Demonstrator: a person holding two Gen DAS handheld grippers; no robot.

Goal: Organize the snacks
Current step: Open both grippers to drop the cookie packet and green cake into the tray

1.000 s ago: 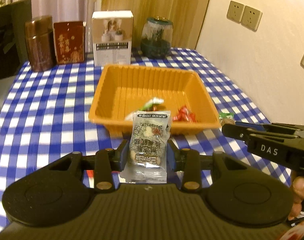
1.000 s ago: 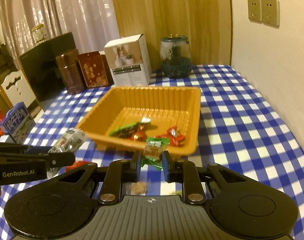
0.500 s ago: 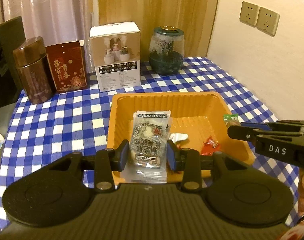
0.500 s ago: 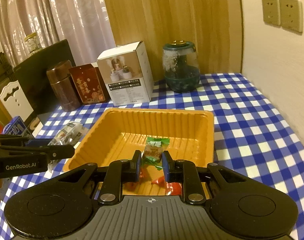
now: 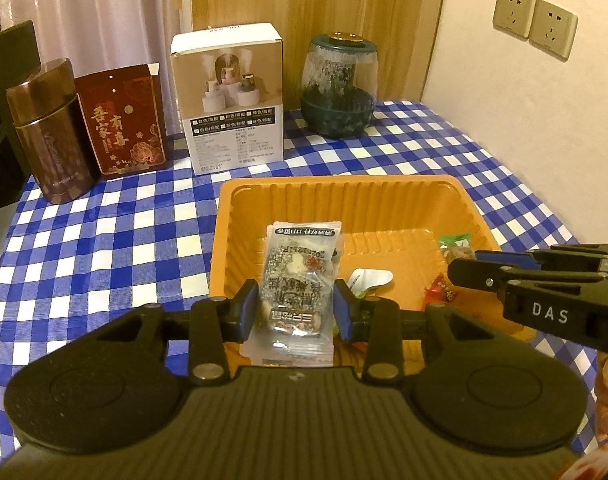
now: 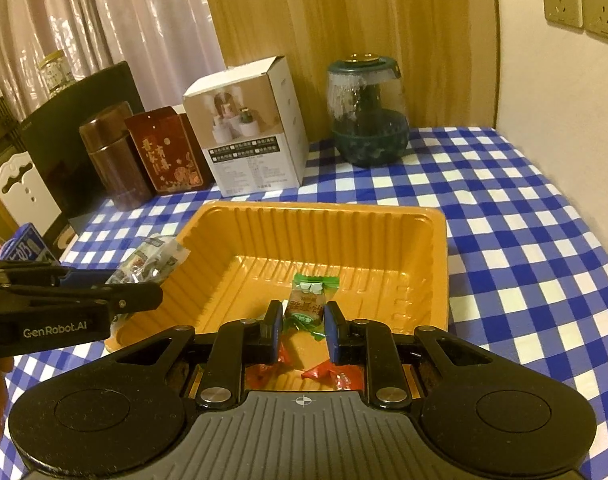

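Left gripper [image 5: 296, 309] clamps a clear packet [image 5: 299, 280]; right gripper [image 6: 304, 322], marked "DAS", pinches a green candy [image 6: 308, 304]. Both hang over the orange tray [image 6: 438, 240]. Red candies [image 6: 328, 372] lie below the right fingers. Beyond the tray stands a white box [image 5: 229, 100].

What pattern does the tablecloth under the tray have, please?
Blue and white checks on the tablecloth, clearest in the right wrist view.

Along the far edge of the bench [image 5: 103, 240], on its blue-and-white checked cloth, stand a brown tin [image 5: 49, 132], a dark red box [image 5: 123, 120] just beside it, a white carton [image 5: 231, 100], and a green glass jar [image 5: 340, 88]. Two wall sockets [image 5: 534, 22] sit above the bench's right edge.
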